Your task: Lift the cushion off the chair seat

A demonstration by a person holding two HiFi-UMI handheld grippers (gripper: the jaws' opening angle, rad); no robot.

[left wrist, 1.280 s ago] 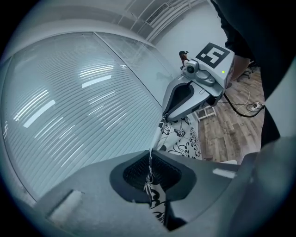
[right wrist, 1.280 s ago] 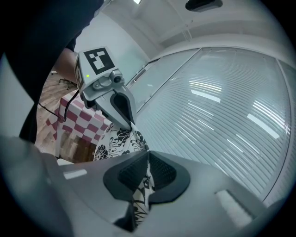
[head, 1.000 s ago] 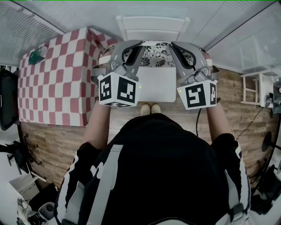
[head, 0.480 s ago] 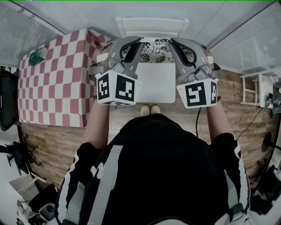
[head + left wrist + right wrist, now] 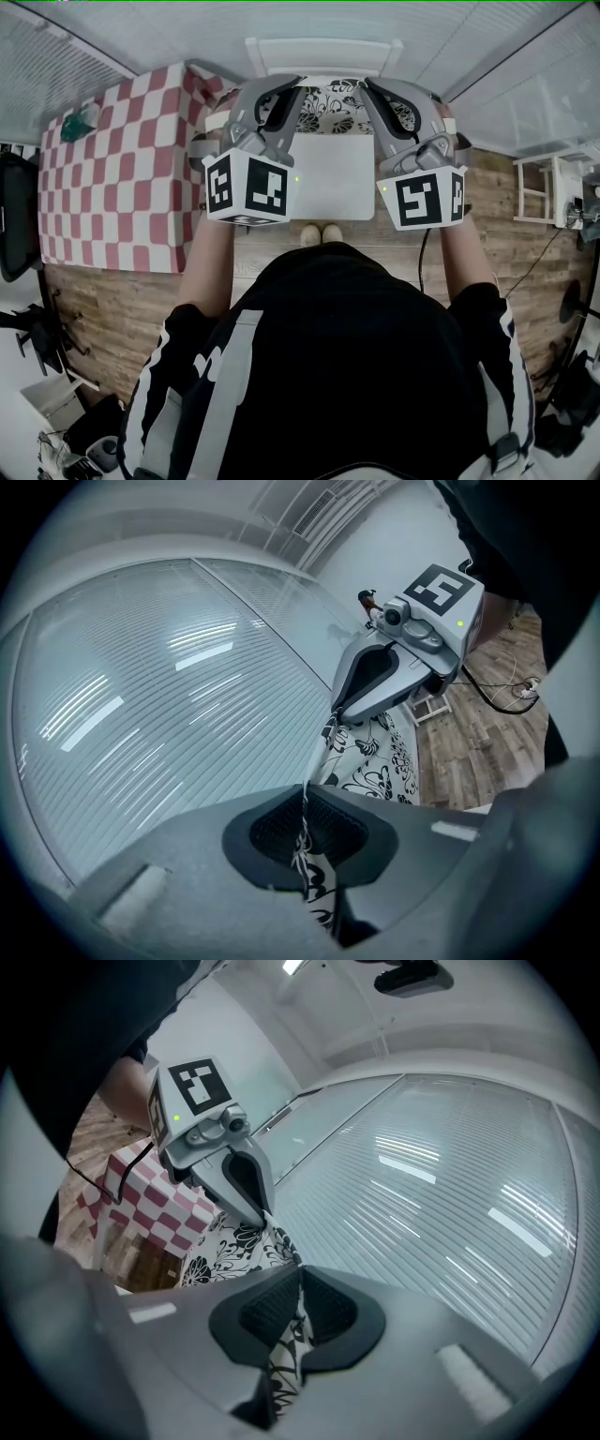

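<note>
Cushion (image 5: 336, 111) (black-and-white floral) is held up over the rear of the white chair seat (image 5: 333, 183). One edge is pinched between the nearly closed jaws of the left gripper (image 5: 305, 832), and the opposite edge is clamped likewise by the right gripper (image 5: 298, 1321).

Head view steeply down from above the chair seat (image 5: 333, 178); gripper views close along own jaws, facing inward from opposite sides, all sharing the floral cushion (image 5: 373, 769).
</note>
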